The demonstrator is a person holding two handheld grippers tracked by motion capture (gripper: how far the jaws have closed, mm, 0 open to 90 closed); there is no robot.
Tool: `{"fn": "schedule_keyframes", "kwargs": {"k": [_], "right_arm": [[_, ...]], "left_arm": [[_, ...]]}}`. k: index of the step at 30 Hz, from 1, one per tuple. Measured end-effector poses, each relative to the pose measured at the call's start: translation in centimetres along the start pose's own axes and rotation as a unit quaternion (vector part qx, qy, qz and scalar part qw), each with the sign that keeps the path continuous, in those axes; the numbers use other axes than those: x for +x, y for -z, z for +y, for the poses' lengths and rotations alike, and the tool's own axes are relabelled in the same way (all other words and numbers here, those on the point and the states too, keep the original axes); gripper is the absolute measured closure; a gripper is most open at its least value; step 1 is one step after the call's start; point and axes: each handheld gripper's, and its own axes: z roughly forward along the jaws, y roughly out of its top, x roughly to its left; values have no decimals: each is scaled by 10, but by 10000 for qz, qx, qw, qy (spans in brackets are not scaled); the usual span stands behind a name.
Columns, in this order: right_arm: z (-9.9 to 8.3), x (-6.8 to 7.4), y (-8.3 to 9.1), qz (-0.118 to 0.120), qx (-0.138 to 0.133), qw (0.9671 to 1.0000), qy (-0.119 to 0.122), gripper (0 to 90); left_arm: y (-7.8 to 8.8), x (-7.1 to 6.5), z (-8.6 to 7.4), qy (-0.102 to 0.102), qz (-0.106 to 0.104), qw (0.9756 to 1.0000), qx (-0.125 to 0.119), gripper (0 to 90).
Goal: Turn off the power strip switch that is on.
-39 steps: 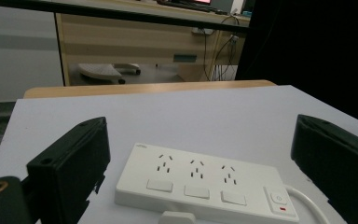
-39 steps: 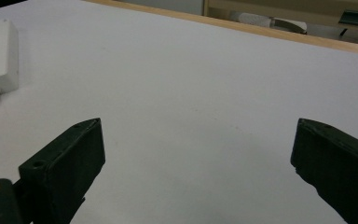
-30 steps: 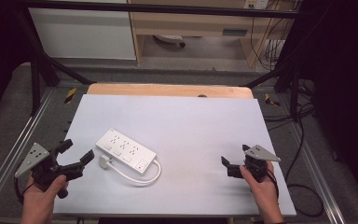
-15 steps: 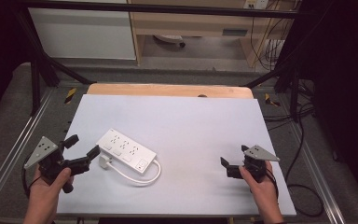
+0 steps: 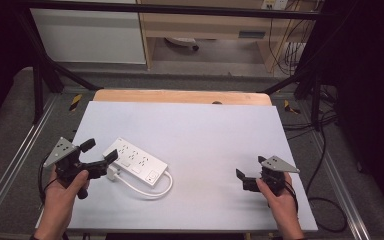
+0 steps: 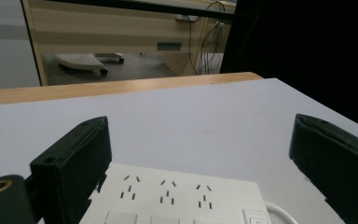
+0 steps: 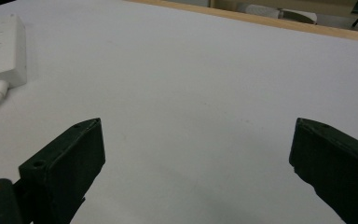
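1. Even overhead light is brightening the white table [image 5: 205, 130], while the surrounding room is sinking into near-black.
2. Soft shadows are pooling under the power strip [image 5: 136, 161].
3. Both gripper views are showing blurred, out-of-focus black jaws up close, with mild graininess throughout.

A white power strip [image 5: 136, 161] with its cord lies on the pale table [image 5: 205, 130].

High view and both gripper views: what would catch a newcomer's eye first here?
The white power strip lies at an angle on the left part of the pale table, its cord looping toward the near edge. The left gripper hangs right at the strip's left end with its jaws open, while the right gripper, also open, rests over bare table at the right.
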Motion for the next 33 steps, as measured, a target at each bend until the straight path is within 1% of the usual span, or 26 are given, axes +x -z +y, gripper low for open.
{"fn": "schedule_keyframes", "kwargs": {"k": [4, 6, 8, 18, 22, 25, 30, 33], "right_arm": [[0, 1, -1, 17, 11, 10000, 4, 38], [0, 1, -1, 18, 19, 10000, 25, 38], [0, 1, -1, 22, 24, 10000, 26, 37], [0, 1, -3, 31, 75, 10000, 26, 38], [0, 1, -3, 38, 91, 9999, 28, 39], [0, 1, -4, 64, 126, 9999, 11, 39], [0, 1, -4, 75, 140, 9999, 13, 38], [0, 0, -5, 62, 143, 9999, 8, 38]], "left_arm": [[-6, -4, -4, -39, -4, 9999, 100, 64], [-8, -6, -5, -92, -14, 9999, 138, 66], [-10, -7, -6, -103, -25, 9998, 148, 66], [-19, -9, -13, -133, -42, 9996, 256, 72], [-22, -13, -18, -91, -18, 9996, 250, 80], [-24, -16, -22, -121, -39, 9995, 279, 88], [-28, -17, -25, -111, -64, 9994, 312, 92], [-30, -17, -27, -145, -72, 9993, 335, 97]]}}
